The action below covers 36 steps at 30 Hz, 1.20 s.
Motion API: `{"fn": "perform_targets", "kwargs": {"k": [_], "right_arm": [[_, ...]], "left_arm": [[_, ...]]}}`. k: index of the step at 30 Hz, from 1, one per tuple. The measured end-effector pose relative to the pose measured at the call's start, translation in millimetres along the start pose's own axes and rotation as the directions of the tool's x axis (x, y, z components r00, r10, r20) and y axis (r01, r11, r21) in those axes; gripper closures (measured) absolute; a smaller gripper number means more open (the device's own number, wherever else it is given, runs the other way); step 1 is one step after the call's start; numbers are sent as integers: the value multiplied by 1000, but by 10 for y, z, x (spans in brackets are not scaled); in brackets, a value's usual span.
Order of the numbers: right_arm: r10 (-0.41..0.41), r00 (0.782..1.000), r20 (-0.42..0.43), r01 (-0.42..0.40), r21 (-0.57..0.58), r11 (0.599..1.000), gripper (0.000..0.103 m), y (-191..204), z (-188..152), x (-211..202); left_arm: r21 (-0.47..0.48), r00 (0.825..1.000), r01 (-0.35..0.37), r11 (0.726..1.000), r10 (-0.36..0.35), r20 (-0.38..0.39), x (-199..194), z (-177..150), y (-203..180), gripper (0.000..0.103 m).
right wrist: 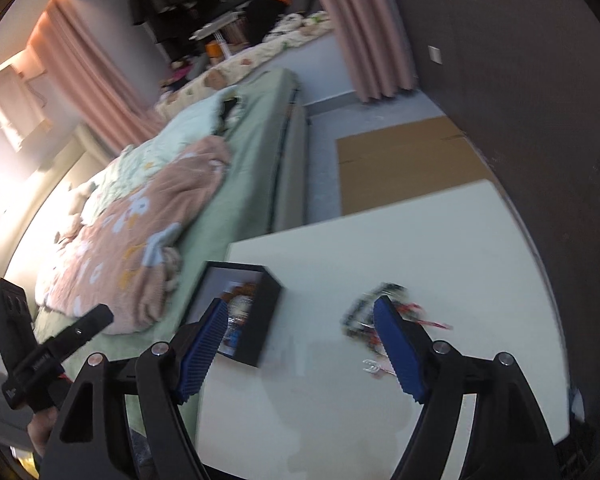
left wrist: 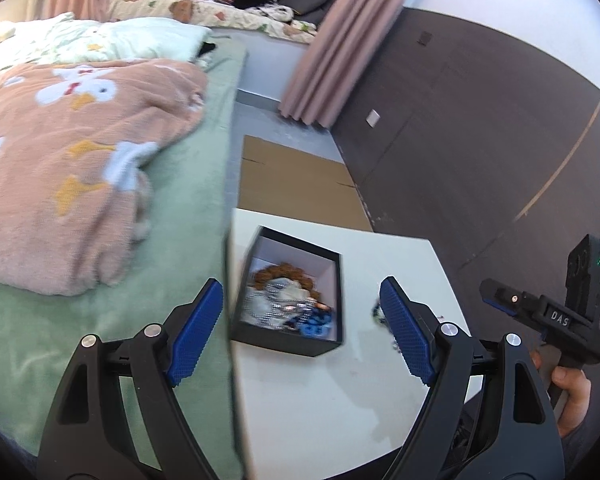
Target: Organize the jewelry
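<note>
Both grippers are hovering empty above the white table, fingers spread wide: the left gripper is framing the black box between its blue pads, and the right gripper is sitting over bare tabletop between the box and a loose pile of jewelry. Wide spacing is likely readying each for a pick, since nothing is pinched. The box is standing open near the table's bed-side edge and is already holding beads and blue pieces, which suggests it is serving as the collection spot. The loose pile is lying well apart from the box, partly behind the right gripper's finger; motion blur is smearing it, so it may be a dark chain with red bits, but I cannot tell for certain. The right gripper's position looks favourable for reaching the pile next.
</note>
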State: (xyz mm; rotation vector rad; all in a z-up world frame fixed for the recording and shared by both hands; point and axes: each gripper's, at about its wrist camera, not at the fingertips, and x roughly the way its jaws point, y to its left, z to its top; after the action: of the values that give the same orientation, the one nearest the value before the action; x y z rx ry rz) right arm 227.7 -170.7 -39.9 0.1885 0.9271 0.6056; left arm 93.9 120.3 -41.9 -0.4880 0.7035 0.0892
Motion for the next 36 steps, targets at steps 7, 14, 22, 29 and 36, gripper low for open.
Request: {"fn": "perform_targets", "kwargs": {"k": [7,14,22,29,36], "right_arm": [[-41,999,-3,41,72,997,31,-532,-142,-108],[-36,999,-34,41,136,990,49,-923,-311,-37],[9,996,-91,3,132,991,63,-1075,-477,319],[39,985,-166,-31,56,998,69,-926,-473,767],[40,980,-196,-37,18,999,70,-822,-405,989]], "left_arm": [[56,998,41,998,-38,-57,295,-63,-427,23],[116,991,78,990,-65,-117,595,-142,-804,23],[149,982,90,985,-63,-179,889,-216,-971,36],[142,974,83,986,-50,-221,1086,-255,-928,52],[126,973,83,989,-53,-225,1179,-244,-859,54]]}}
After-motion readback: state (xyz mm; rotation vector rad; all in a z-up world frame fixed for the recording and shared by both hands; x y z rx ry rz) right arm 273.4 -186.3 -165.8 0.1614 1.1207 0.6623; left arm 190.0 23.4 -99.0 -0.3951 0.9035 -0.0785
